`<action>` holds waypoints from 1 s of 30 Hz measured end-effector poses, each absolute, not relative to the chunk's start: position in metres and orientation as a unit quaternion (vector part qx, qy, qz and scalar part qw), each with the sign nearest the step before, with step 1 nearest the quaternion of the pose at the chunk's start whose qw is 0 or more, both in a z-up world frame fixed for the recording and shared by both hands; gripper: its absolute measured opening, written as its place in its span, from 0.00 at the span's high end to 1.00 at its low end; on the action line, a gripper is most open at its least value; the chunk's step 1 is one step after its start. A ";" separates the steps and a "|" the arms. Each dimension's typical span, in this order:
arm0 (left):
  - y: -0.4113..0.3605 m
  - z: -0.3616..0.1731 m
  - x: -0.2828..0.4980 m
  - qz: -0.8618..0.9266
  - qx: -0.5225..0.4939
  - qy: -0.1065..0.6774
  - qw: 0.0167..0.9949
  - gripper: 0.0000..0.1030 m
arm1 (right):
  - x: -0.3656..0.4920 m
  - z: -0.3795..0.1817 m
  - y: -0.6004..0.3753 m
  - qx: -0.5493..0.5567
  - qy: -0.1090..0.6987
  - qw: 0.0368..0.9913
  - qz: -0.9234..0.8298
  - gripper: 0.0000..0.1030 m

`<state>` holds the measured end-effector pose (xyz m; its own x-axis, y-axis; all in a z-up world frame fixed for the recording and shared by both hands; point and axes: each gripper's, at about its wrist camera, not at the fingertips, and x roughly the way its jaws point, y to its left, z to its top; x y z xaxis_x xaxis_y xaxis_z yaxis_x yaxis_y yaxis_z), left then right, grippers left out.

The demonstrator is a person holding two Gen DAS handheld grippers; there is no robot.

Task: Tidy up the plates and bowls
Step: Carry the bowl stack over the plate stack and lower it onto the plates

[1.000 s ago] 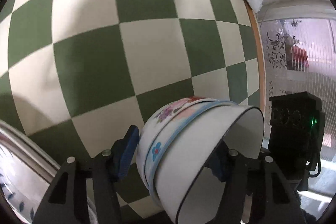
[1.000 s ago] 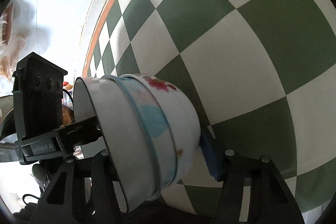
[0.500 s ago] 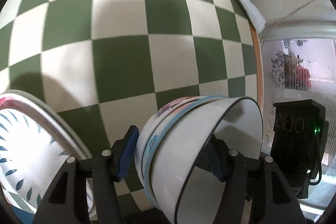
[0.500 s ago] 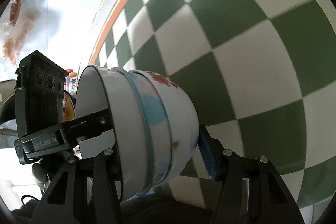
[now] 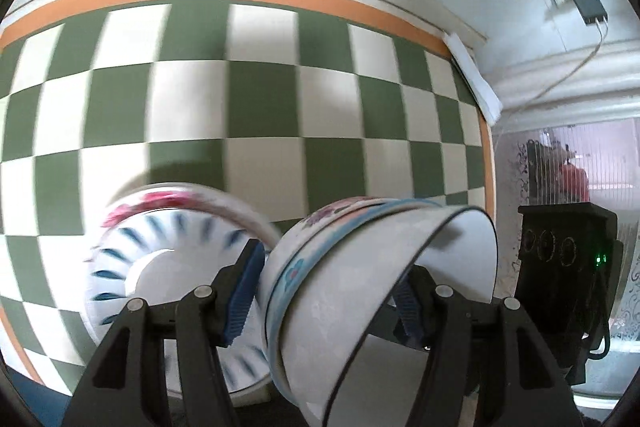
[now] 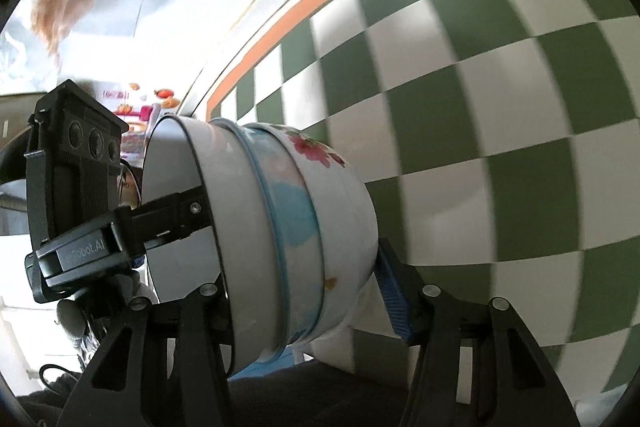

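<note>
Carrying a nested stack of bowls [image 5: 360, 291] between both tools, tipped on its side above the green-and-cream checked worktop [image 5: 256, 99]. Left tool [image 5: 324, 295] sits roughly half open, clamped across the stack: one blue pad on the flowered outer bowl's base, the other inside the inner bowl w/ the dark rim. Right tool [image 6: 304, 291] grips the same stack [image 6: 280, 227] from the opposite side, also about half open, one finger inside the mouth, the blue pad against the rounded floral base. Its jaws have just been closing a little, w/ the bowls between them. So the stack is held clear of the worktop, mouth turned sideways toward the right tool's side.

Just beyond the left tool lies a plate w/ blue dashes [image 5: 172, 267] and a red-flowered rim, blurred, resting on the worktop; whether it's one plate or a pile I can't tell.

Step in hand, imo: moving the bowls over to where the crockery is being gathered. Next move likely needs the stack turned mouth-up, lowered near or onto that plate, both tools releasing together so nothing slides. Enamel looks slick; uneven release could tip it.
</note>
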<state>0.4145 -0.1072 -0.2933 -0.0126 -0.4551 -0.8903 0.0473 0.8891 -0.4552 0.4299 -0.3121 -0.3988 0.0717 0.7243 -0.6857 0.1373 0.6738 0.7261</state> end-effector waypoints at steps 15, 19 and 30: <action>-0.011 -0.326 0.397 -0.133 -0.197 0.693 0.681 0.43 | 0.431 -0.430 -0.214 0.288 0.671 0.633 0.259 0.45; -0.005 -0.334 0.395 -0.131 -0.204 0.695 0.676 0.43 | 0.431 -0.436 -0.205 0.281 0.677 0.630 0.256 0.45; -0.002 -0.348 0.393 -0.130 -0.209 0.702 0.668 0.43 | 0.429 -0.442 -0.200 0.274 0.685 0.628 0.246 0.45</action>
<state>0.3928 -0.0020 -0.3480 -0.0196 -0.4663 -0.8844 -0.1194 0.8793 -0.4610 0.4294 -0.2003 -0.4416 -0.0602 0.6853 -0.7258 0.0660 0.7283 0.6821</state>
